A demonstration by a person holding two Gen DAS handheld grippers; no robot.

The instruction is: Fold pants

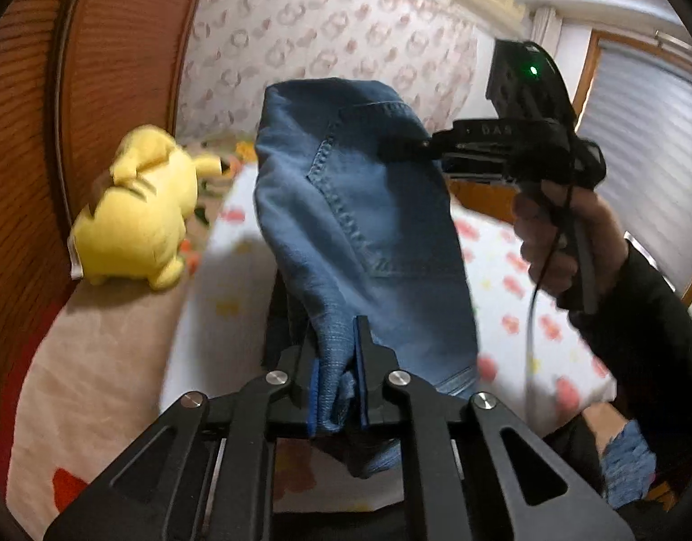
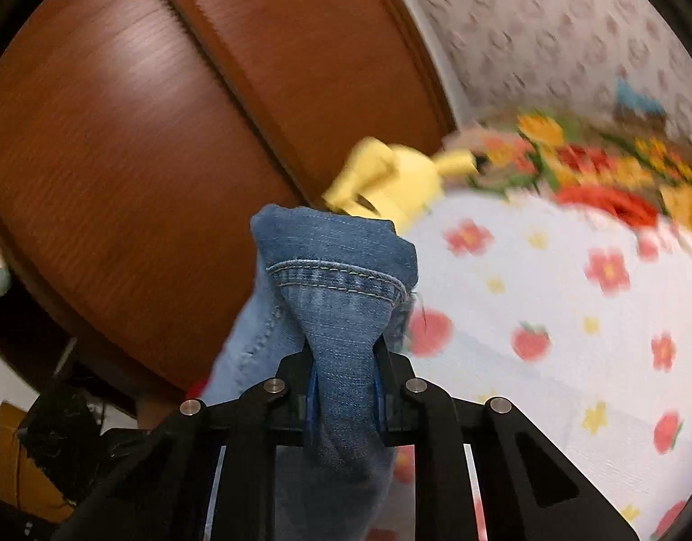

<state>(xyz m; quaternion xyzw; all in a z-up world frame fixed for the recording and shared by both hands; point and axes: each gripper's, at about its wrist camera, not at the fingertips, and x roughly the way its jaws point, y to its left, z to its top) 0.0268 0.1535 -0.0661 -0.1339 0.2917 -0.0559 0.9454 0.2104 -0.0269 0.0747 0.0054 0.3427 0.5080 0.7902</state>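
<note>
The blue denim pants [image 1: 364, 207] hang in the air above the bed, held by both grippers. My left gripper [image 1: 334, 360] is shut on a bunched edge of the pants. My right gripper [image 2: 343, 360] is shut on a hemmed edge of the pants [image 2: 341, 297]. In the left wrist view the right gripper [image 1: 404, 146] pinches the pants near a back pocket, at the top right of the cloth, with the hand below it. The rest of the pants droops below both grippers, out of sight.
A bed with a white flowered sheet [image 2: 548, 315] lies below. A yellow plush toy [image 1: 138, 212] sits at the bed's left by a wooden headboard [image 1: 26, 135], also in the right wrist view [image 2: 391, 180]. A flowered pillow [image 2: 594, 171] lies at the far end.
</note>
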